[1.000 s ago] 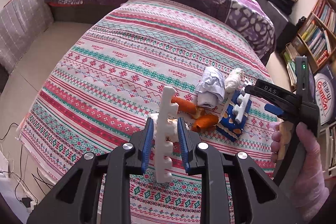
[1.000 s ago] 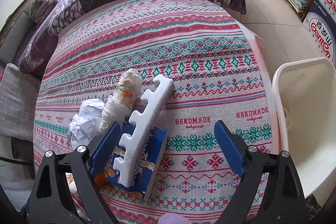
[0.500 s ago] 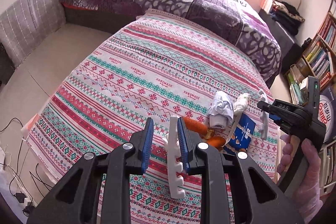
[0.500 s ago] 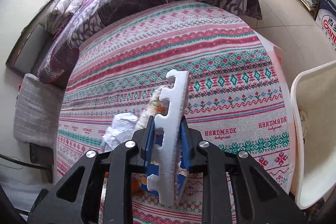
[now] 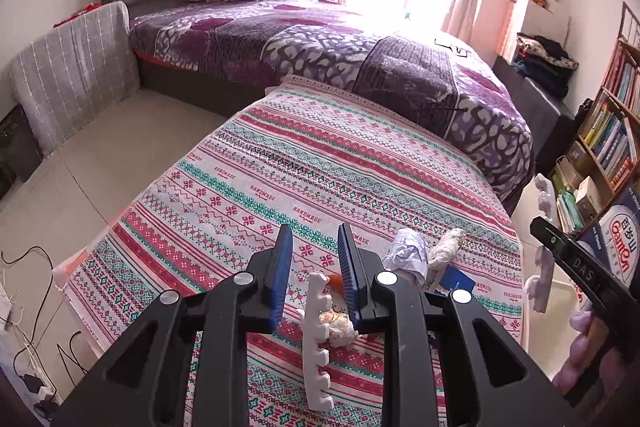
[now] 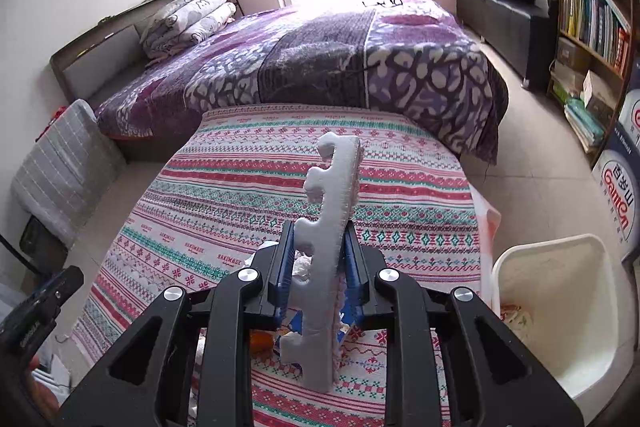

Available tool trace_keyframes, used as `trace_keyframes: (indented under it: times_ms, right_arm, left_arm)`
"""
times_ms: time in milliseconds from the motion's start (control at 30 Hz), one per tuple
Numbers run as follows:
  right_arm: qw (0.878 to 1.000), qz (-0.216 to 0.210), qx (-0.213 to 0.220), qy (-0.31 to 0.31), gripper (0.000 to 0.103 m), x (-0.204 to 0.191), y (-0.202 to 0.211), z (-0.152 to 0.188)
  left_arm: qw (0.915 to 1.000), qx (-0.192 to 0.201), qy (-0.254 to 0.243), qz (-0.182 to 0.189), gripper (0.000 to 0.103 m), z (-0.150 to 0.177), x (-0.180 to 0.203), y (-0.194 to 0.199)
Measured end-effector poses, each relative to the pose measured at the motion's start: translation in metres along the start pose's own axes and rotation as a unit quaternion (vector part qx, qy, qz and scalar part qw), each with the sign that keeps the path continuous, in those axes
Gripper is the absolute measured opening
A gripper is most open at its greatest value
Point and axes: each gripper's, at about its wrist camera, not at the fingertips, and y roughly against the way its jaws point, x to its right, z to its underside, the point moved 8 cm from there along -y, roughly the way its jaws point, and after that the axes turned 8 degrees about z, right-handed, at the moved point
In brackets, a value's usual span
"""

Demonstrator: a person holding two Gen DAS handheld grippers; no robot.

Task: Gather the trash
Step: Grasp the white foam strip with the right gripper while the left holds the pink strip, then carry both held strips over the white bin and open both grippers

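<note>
white notched foam strip [image 6: 328, 263] clamped in right tool [image 6: 316, 267]; left tool [image 5: 312, 263] empty, slightly apart.

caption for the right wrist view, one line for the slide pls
Right gripper clamps a notched white foam strip above the striped patterned cloth, white plastic bin at right.

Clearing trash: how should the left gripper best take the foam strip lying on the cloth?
Probably mid-strip, across its narrow width, from above: the foam strip lies flat, lengthwise in line with the open left gripper, its long edges facing the jaws.
</note>
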Motion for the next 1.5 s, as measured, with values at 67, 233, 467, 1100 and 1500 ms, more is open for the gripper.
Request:
trace_keyframes:
  times_ms: [67, 233, 467, 1100, 1500]
  right_arm:
    - [1.0, 0.012, 0.02, 0.013, 0.023, 0.003, 0.011, -0.002]
    - [0.998, 0.035, 0.053, 0.029, 0.023, 0.012, 0.029, -0.008]
    - [0.996, 0.052, 0.059, 0.031, 0.023, 0.034, 0.036, -0.01]
    - [0.994, 0.093, 0.058, 0.021, 0.023, 0.089, 0.043, -0.008]
    - [0.991, 0.123, 0.043, 0.003, 0.023, 0.132, 0.043, -0.004]
  left_arm:
    - [0.9999, 0.009, -0.004, -0.006, 0.024, -0.001, 0.005, 0.001]
    - [0.9998, 0.015, -0.009, -0.008, 0.024, 0.0, 0.018, -0.002]
    - [0.9996, 0.015, -0.023, 0.0, 0.024, 0.004, 0.043, -0.008]
    - [0.9971, 0.003, -0.064, 0.042, 0.024, 0.017, 0.12, -0.023]
    - [0.9933, -0.014, -0.09, 0.071, 0.024, 0.03, 0.166, -0.035]
